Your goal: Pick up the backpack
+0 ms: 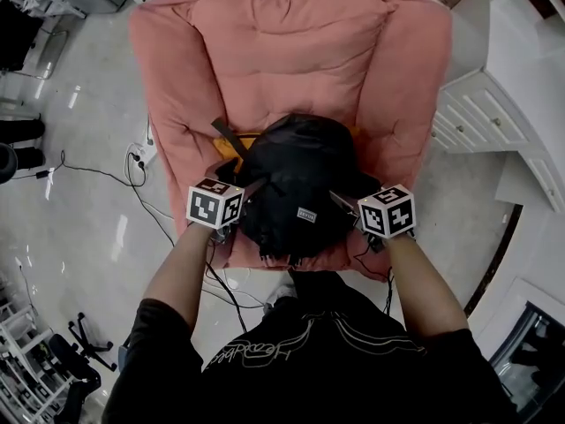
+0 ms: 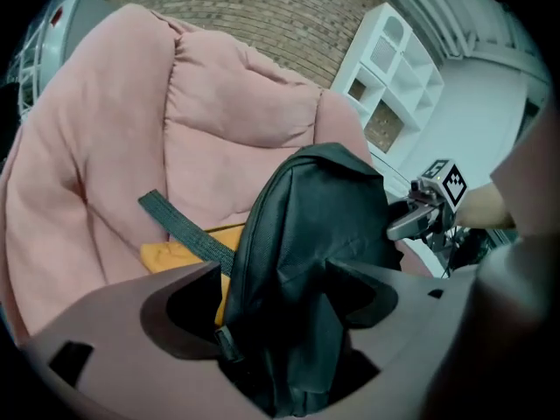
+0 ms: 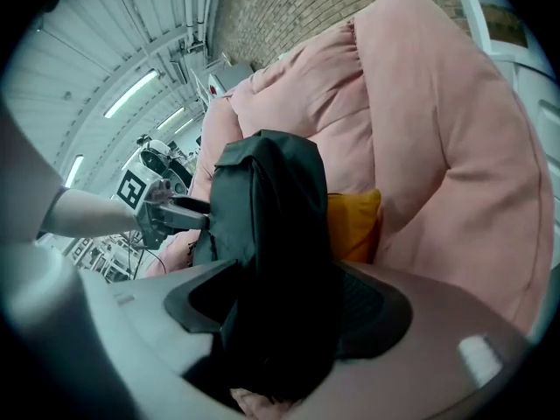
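Black backpack point(image 1: 296, 179) fabric fills both gaps. The left gripper point(image 2: 280, 296) and right gripper point(image 3: 289, 300) have their jaws spread wide, one on each side of it, unclamped. It stands near the front edge of the pink armchair point(image 1: 291, 42) seat, on a yellow cushion point(image 2: 175, 254). The armrests flank it closely, and a white cabinet point(image 1: 481, 113) stands beyond the right one.

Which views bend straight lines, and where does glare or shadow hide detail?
Head view: even light, glare streaks on the floor; left gripper view: fisheye, black corners, backpack folds lost in shadow; right gripper view: fisheye curves ceiling lights, backpack nearly black.
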`<state>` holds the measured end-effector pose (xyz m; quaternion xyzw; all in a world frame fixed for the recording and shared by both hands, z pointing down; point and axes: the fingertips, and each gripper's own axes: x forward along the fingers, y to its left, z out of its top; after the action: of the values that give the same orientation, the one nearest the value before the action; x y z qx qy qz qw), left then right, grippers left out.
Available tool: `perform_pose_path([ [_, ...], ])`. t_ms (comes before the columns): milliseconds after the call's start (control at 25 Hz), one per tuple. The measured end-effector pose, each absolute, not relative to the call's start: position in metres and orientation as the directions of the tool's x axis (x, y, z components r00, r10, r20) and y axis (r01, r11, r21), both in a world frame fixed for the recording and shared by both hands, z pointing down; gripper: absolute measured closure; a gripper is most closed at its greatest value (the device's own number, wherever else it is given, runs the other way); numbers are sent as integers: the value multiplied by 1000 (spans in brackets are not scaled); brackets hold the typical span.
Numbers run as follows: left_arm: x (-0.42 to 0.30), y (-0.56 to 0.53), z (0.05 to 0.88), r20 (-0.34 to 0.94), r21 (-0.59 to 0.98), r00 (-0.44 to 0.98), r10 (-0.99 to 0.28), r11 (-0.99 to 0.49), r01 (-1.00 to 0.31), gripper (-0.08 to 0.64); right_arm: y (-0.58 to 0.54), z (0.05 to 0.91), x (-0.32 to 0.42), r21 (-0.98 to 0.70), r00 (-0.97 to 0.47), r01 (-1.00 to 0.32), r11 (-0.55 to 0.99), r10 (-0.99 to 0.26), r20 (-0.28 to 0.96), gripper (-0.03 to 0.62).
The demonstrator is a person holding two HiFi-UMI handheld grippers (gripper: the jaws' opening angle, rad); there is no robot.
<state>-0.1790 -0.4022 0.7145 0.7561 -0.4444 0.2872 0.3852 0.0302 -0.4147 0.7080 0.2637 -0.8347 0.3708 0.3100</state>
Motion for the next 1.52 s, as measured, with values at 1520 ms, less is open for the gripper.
perform_pose_path([
  [1520,-164,-354,689,742,386,465,-482,-261,-885,376,-375,699,17,-423,-659,-716,555,-337,673,445],
])
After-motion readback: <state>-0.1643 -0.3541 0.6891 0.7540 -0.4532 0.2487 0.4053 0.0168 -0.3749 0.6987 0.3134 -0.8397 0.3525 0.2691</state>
